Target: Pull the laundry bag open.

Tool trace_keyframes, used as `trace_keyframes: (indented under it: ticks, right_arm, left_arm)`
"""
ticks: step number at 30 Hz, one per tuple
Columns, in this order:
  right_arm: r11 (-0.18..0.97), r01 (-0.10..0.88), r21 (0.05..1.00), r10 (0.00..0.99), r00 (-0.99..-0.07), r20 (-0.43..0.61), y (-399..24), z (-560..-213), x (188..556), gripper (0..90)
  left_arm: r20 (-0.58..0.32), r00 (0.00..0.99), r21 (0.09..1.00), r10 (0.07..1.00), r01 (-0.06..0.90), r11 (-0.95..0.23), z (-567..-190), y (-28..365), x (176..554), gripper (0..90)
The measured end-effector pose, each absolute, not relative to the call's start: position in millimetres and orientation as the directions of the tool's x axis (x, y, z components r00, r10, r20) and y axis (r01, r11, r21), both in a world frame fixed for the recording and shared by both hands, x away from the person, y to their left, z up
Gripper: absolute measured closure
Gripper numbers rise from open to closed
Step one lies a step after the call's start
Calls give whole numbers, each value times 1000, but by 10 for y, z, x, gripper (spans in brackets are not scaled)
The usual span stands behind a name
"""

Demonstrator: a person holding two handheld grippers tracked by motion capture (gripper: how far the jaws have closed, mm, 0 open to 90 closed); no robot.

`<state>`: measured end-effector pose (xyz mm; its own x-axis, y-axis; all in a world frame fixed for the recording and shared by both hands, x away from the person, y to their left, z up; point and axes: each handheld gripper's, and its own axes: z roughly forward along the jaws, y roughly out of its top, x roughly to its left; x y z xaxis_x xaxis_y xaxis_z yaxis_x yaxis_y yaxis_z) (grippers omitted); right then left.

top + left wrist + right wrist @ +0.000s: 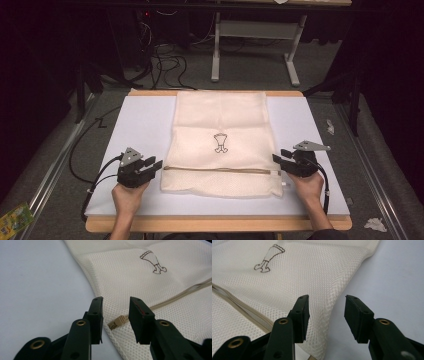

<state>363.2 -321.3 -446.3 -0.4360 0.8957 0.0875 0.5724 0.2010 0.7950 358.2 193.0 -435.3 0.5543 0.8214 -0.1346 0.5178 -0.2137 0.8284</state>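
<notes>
Two hands came in from the bottom of the high view, the left hand point(127, 197) holding the left gripper point(151, 164) and the right hand point(307, 186) holding the right gripper point(281, 157), each low over a pale blue mat point(140, 125) on a wooden table point(215, 224). Between them lay a cream mesh bag point(220, 130), flat in the middle of the mat, with a small dark drawing point(220, 142) printed on it and a tan zipper point(220, 170) running across it near the person's side. Both grippers sat just beside the bag's side edges at the level of the zipper, jaws apart and holding nothing. Cables point(170, 65) trailed on the grey floor beyond the table. Along the left gripper point(115, 305) in its own view, the jaws stood narrowly apart with the tan zipper end point(117, 322) lying between them on the mesh bag point(150, 277), not gripped. Along the right gripper point(326, 302) in its view, the jaws stood wide, straddling the edge of the mesh bag point(299, 272) where it met the mat point(392, 272); the zipper point(242, 307) ran off to the left.
</notes>
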Motion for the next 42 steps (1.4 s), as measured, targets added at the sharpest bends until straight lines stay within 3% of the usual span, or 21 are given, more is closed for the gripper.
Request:
trace_keyframes:
  ticks: [15, 42]
  right_arm:
    - [95, 512, 854, 919, -374, 122, -3576, -4319, 3461, 559]
    - [-46, 483, 874, 946, -261, 194, -4130, -4385, 3232, 577]
  left_arm:
    - [-130, 512, 869, 849, 472, -151, -4229, 2123, 3554, 561]
    - [-169, 409, 880, 897, 473, -49, -4281, 2471, 3565, 547]
